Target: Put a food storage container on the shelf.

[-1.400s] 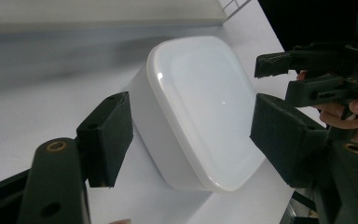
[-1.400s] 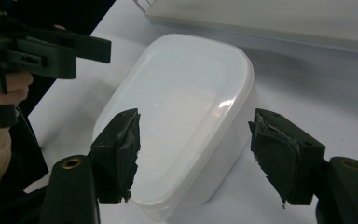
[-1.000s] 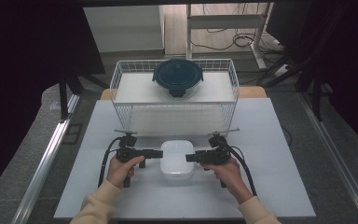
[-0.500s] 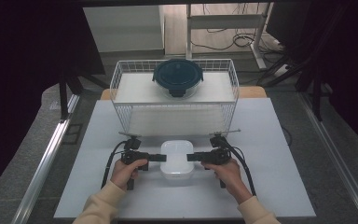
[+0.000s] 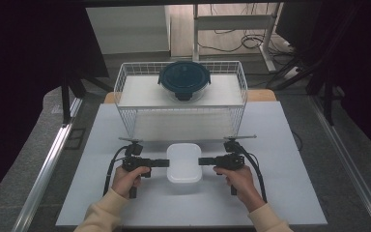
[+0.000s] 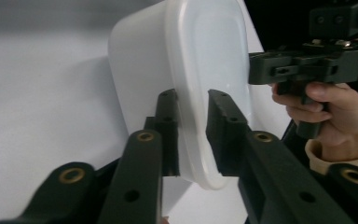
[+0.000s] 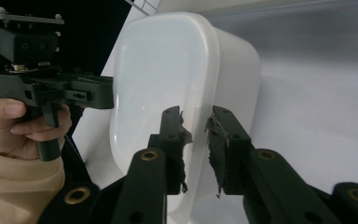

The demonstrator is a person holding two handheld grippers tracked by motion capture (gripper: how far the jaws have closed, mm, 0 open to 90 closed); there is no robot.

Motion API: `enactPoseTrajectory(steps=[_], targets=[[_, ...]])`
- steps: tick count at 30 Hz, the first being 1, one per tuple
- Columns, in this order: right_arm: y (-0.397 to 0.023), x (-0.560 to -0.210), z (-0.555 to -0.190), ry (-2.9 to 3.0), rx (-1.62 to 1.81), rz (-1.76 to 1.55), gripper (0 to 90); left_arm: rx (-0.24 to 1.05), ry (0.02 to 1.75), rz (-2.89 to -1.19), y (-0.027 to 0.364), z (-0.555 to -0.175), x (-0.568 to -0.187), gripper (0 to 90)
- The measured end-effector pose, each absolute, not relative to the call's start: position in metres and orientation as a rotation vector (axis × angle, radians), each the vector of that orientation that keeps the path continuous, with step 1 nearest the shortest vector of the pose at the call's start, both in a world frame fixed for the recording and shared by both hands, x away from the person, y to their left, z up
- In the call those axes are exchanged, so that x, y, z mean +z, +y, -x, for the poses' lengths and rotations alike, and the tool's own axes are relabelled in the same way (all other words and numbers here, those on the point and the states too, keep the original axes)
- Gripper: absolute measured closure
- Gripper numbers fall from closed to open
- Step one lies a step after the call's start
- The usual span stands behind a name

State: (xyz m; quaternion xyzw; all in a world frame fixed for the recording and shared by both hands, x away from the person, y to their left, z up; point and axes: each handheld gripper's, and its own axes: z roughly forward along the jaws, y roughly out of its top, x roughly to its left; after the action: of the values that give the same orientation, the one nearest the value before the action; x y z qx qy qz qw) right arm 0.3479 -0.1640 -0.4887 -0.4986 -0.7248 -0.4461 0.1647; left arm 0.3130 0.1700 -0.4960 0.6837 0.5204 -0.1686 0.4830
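At the bench's (image 5: 290,145) near middle, the left gripper (image 5: 164,163) has just been closing over the white rectangular plastic container's (image 5: 184,163) rim, one jaw inside; the right gripper (image 5: 203,161) likewise. Squeeze evenly from both sides and lift level, so neither rim slips free.

Both tools' jaws just closed on white box (image 5: 184,163) rim.

Two black handheld grippers, left gripper (image 5: 160,163) and right gripper (image 5: 206,161), each with angular jaws studded with brass-ringed screw holes and a black cable trailing behind. The person's sleeves (image 5: 101,217) are cream, with ribbed cuffs.
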Motion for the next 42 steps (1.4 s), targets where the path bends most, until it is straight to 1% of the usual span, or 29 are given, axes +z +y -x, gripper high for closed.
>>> enactPoseTrajectory(steps=[1, 2, 5, 13, 21, 42], targets=[[-0.165, -0.487, -0.346, -2.076, -1.278, 1.422, 77.9, -0.413, 1.251, -1.658, 0.170, -0.311, -0.493, 80.6], [-0.165, -0.487, -0.346, -2.076, -1.278, 1.422, 77.9, -0.413, 1.251, -1.658, 0.170, -0.311, -0.493, 81.1], [-0.166, -0.484, -0.344, -2.092, -1.295, 1.412, 78.2, -0.390, 1.240, -1.674, 0.170, -0.308, -0.490, 81.0], [-0.169, -0.473, -0.337, -2.102, -1.343, 1.361, 79.6, -0.387, 1.226, -1.670, 0.171, -0.307, -0.486, 80.5], [-0.171, -0.452, -0.327, -2.149, -1.426, 1.297, 80.0, -0.314, 1.173, -1.683, 0.170, -0.297, -0.464, 80.3], [-0.171, -0.414, -0.308, -2.258, -1.548, 1.188, 80.2, -0.217, 1.092, -1.695, 0.169, -0.281, -0.434, 79.8]])
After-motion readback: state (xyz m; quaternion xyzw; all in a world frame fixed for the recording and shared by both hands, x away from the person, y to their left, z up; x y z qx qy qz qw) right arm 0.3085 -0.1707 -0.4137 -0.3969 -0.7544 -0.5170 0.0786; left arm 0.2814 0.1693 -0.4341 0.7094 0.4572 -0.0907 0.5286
